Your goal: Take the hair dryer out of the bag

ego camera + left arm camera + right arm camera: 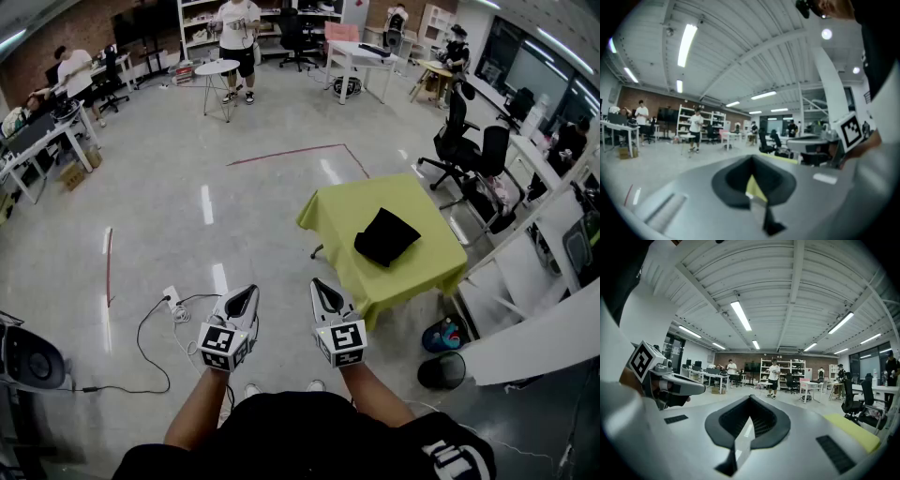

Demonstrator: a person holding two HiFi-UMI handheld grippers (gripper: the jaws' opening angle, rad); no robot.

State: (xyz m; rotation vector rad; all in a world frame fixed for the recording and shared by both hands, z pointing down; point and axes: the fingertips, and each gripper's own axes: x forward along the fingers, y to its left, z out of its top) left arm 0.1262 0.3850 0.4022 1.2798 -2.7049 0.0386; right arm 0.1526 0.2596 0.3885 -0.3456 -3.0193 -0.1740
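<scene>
- Ahead and right of both pairs of fingertips [253, 296], well apart, a black bag [385, 236] is lying on a green-draped table [349, 208]; the hair dryer is not showing, probably inside.
- Both empty, the left gripper [249, 292] and right gripper [317, 283] are hovering side by side, jaws closed.
- Approaching first, then opening the jaws early, should help.

- We see the floor [253, 197] as hard, smooth and glossy, mirroring the ceiling lights
- We read the table cover [422, 202] as yellow-green cloth, matt, hanging in soft folds
- We take the bag [385, 235] for black fabric, matt and limp
- We find the left gripper [247, 294] and right gripper [320, 287] in smooth grey plastic with a faint sheen; the right one's pads [761, 425] look black, ribbed and matt
- We note the far wall [56, 33] as rough brick
</scene>
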